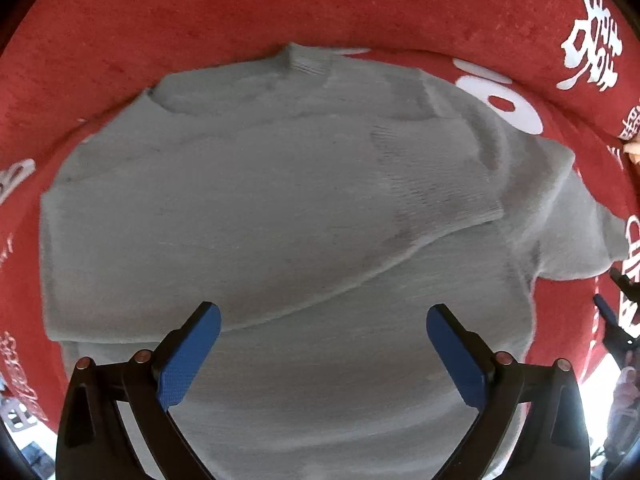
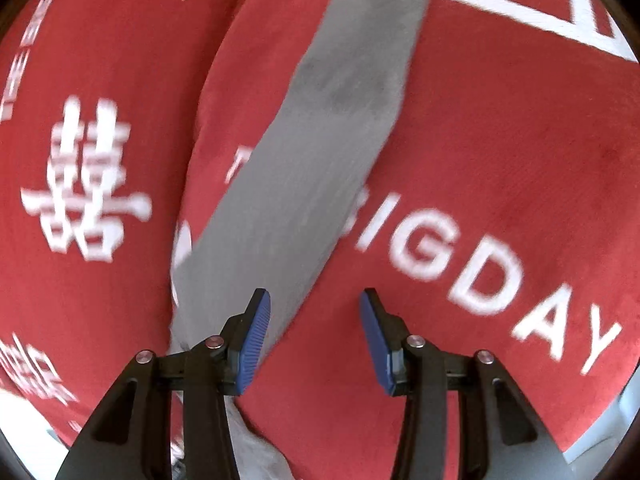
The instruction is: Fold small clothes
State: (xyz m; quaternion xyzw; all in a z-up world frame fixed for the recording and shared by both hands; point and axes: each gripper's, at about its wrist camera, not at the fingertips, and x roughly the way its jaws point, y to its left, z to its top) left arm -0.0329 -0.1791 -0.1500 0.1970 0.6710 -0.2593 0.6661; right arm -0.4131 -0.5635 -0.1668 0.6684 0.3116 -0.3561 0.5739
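Mid-fold, sleeves stage, by the look of it. Left gripper wide open, empty, hovering over lower body of grey knit sweater lying flat on red printed cloth. One sleeve already folded across chest, cuff at about 3 o'clock of the body; collar at 12 o'clock. Right gripper partly open, holding nothing, above outstretched sleeve running from 7 o'clock toward 12 o'clock over white "BIGDAY" lettering. Next move likely calls for pinching that sleeve near its end and carrying it across the body. Nothing in the way; right view motion-blurred.
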